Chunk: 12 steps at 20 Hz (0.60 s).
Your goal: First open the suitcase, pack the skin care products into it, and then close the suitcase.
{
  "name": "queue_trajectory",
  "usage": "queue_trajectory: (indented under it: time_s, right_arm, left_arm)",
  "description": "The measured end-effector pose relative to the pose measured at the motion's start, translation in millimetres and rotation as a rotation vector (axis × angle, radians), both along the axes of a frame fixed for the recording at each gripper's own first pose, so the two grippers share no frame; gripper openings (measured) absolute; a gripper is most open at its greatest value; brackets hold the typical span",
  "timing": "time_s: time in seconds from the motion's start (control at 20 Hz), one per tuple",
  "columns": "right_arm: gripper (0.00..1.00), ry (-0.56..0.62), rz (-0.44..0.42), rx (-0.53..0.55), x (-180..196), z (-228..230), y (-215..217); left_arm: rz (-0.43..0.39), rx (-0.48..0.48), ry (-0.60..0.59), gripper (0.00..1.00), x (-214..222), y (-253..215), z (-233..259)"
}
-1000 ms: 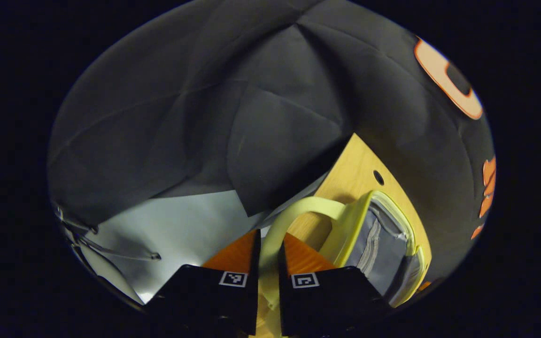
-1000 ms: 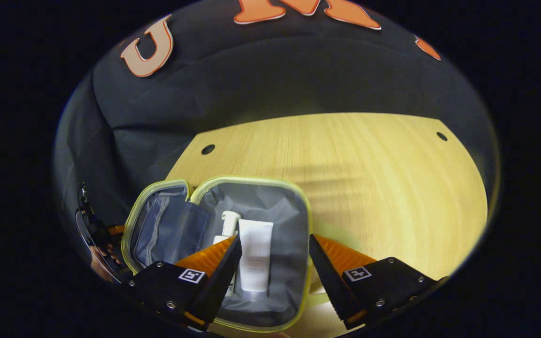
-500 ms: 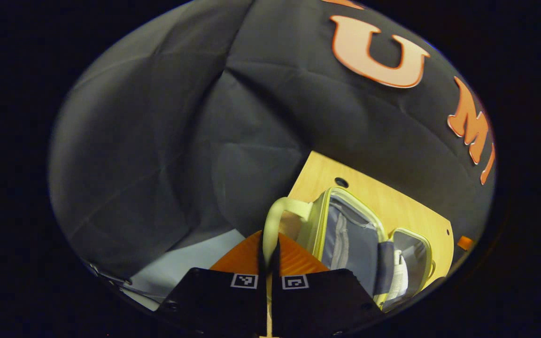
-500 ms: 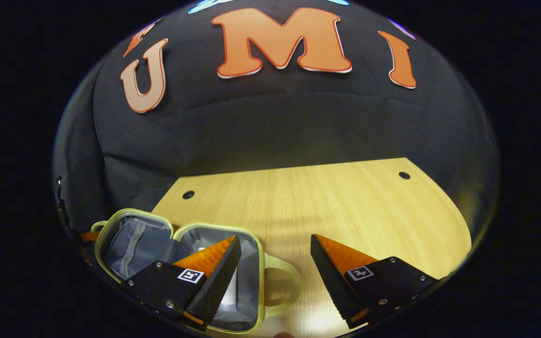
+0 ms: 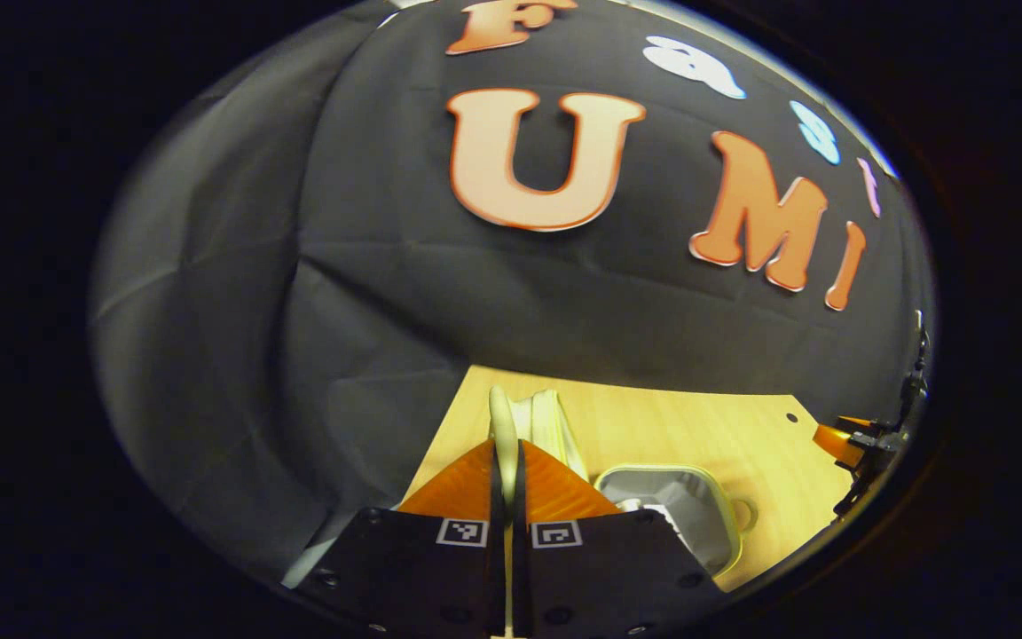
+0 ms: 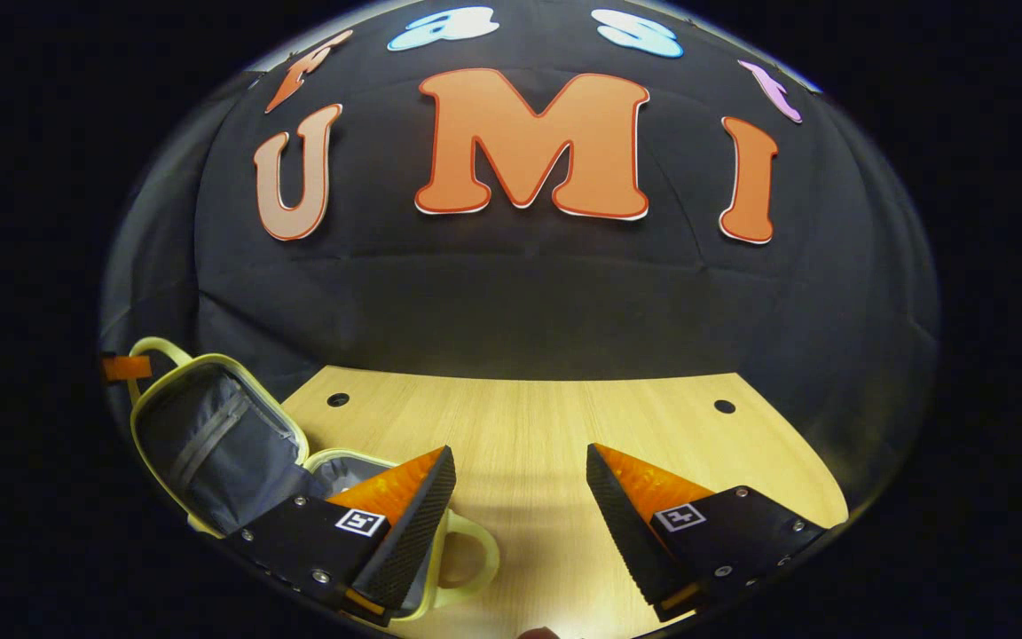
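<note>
Suitcase on table, lid half raised near upright, base half flat beside it. Left gripper clamped tight on lid handle, both fingers pressing. Right gripper jaws wide, holding nothing, above bare table near base handle. Pale product visible in base, detail unclear.

Risks, judged:
- thin handle slipping from pinch, lid dropping uncontrolled
- base unrestrained, could slide or tip as lid swings over
- product standing proud could block rim from meeting
</note>
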State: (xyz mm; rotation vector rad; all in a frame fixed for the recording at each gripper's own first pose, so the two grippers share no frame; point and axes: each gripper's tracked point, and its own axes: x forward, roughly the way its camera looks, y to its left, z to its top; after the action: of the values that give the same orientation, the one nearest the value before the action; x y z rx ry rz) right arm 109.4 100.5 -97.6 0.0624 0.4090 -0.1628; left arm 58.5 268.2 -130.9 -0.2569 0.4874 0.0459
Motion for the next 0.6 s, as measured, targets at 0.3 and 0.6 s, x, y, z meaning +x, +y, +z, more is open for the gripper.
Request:
queue_trajectory:
  time_s: [0.3,0.6]
  right_arm:
    - [0.95,-0.024,-0.024,-0.010,-18,8,-44]
    - [0.95,-0.048,-0.038,0.008,-34,12,-80]
  left_arm:
    - [-0.119,-0.009,-0.063,0.04,7,-95,43]
    - [-0.219,-0.092,-0.069,0.04,6,-191,51]
